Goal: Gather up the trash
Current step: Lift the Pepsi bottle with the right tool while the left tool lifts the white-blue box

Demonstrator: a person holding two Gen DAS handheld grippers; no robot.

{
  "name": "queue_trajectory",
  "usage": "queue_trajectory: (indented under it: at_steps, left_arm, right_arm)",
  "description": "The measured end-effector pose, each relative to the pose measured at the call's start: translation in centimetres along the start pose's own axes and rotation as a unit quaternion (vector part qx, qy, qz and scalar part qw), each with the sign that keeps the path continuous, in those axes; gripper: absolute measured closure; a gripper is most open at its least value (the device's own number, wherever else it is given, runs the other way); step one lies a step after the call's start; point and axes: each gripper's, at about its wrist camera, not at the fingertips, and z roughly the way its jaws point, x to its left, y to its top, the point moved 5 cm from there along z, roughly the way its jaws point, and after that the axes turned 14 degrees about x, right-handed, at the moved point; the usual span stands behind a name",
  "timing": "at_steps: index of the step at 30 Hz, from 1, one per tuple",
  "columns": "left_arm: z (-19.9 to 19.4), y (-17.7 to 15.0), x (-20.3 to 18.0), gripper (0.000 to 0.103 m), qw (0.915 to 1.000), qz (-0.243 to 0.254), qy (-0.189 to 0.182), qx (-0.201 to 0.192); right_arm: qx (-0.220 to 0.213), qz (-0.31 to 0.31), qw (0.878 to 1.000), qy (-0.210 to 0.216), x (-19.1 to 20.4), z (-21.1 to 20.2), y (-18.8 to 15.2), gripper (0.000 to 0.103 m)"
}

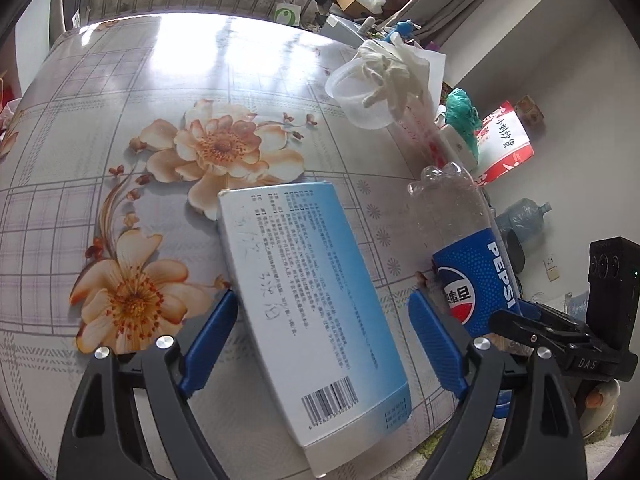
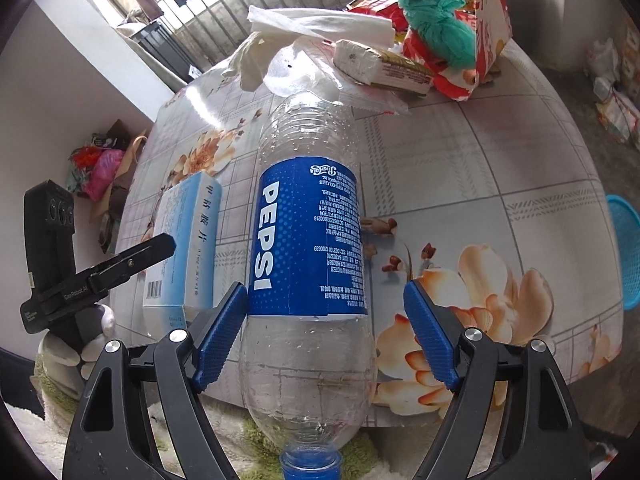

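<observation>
Straddling the blue-white box [image 1: 312, 304] w/ left hand-held gripper [image 1: 322, 344], jaws wide, pads clear of it, nothing held. Same for right hand-held gripper [image 2: 326, 336]: wide around empty Pepsi bottle [image 2: 308, 248], left pad close to it, contact unclear, right pad apart. Both items lying on floral tabletop [image 2: 500, 168] near its edge. Not yet collected, by the look; more trash beyond: tissues [image 2: 320, 24], wrappers, plastic cup [image 1: 360, 96]. Blue basket [image 2: 626, 252] off to the side, maybe the bin.
</observation>
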Motion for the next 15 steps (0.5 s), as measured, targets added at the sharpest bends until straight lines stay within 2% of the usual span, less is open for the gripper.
queue_trajectory:
  at_steps: [3, 6, 8, 10, 15]
  left_arm:
    - [1.1, 1.0, -1.2, 0.018, 0.9992, 0.022, 0.032, 0.008]
    - [1.6, 0.7, -2.1, 0.018, 0.9964, 0.043, 0.072, 0.014]
    - [2.0, 0.2, -2.0, 0.018, 0.9947, 0.036, 0.093, 0.025]
    - [2.0, -0.2, -1.9, 0.018, 0.993, 0.031, 0.112, 0.02]
    - [2.1, -0.5, -2.1, 0.018, 0.9917, 0.02, 0.126, 0.013]
  right_arm:
    - [-0.006, -0.002, 1.0, -0.005, 0.1, -0.2, 0.1, 0.027]
    - [-0.011, 0.001, 1.0, -0.001, -0.1, -0.5, 0.0, 0.027]
    - [-0.009, 0.004, 1.0, 0.005, -0.4, -0.5, -0.1, 0.027]
    - [-0.003, 0.005, 1.0, 0.015, -0.4, -0.2, -0.1, 0.027]
    - [0.007, -0.007, 1.0, 0.023, -0.1, 0.1, 0.1, 0.027]
